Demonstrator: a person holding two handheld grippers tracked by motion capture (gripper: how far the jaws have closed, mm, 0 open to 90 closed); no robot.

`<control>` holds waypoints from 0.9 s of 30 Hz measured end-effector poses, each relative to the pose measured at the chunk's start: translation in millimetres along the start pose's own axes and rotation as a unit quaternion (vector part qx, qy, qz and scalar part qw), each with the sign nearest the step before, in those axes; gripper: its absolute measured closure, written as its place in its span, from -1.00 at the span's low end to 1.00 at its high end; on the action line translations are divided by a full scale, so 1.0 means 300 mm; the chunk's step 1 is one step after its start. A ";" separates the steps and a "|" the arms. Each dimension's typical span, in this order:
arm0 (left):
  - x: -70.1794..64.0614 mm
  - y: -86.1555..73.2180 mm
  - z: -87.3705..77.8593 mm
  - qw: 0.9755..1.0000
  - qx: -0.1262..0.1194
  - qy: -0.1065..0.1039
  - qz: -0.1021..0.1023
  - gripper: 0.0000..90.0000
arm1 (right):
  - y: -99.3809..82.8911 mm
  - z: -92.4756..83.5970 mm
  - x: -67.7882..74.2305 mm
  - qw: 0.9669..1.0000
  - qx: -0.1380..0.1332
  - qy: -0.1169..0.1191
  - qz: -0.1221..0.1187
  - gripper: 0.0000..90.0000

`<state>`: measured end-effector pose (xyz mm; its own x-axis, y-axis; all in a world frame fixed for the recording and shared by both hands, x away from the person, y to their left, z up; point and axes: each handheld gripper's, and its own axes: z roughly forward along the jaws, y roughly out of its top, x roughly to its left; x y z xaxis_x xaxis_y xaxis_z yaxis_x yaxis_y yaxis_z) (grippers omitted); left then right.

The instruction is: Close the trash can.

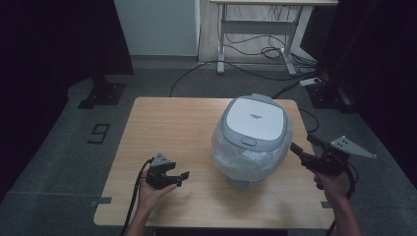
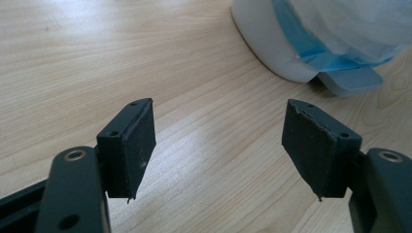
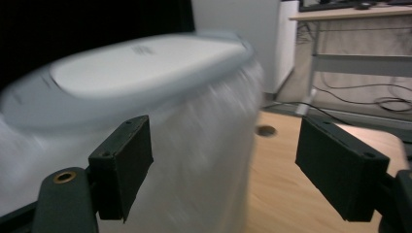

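A white rice cooker (image 1: pixel 252 135) with a grey lid stands on the right half of the wooden table (image 1: pixel 172 128), its body wrapped in clear plastic. My left gripper (image 1: pixel 179 177) rests low over the table, front left of the cooker, open with nothing between its pads (image 2: pixel 138 145); the cooker's base (image 2: pixel 311 48) lies ahead to its right. My right gripper (image 1: pixel 305 147) hovers by the cooker's right side, pointing at it, jaws open and empty. In the right gripper view the cooker (image 3: pixel 145 121) looms close and blurred behind the left pad (image 3: pixel 124 165).
Beyond the table stand a white cabinet (image 1: pixel 157 27) and a desk frame (image 1: pixel 258 29) with cables on the grey floor. Dark stands (image 1: pixel 101 93) flank the table's far corners. Bare wood lies left of the cooker.
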<state>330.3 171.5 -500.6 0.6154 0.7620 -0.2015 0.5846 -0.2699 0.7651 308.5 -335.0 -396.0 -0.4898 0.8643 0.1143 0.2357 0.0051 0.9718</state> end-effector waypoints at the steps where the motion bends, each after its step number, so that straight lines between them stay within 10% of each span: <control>1: 0.002 -0.002 0.002 1.000 0.001 0.001 0.000 -0.38 | -0.045 -0.008 -0.018 1.000 0.009 -0.006 0.001 -0.54; 14: 0.013 -0.016 0.010 1.000 0.005 0.008 -0.006 -0.38 | -0.314 0.001 -0.079 0.996 0.082 -0.029 0.032 -0.53; 27: 0.019 -0.030 0.032 1.000 0.015 0.019 0.000 -0.38 | -0.433 0.042 -0.092 0.987 0.149 -0.039 0.041 -0.52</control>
<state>333.7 172.6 -514.5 0.5946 0.7840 -0.1783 0.6013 -0.2864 0.7459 301.8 -353.1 -528.0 -0.3953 0.9040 0.1631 0.5136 0.0703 0.8551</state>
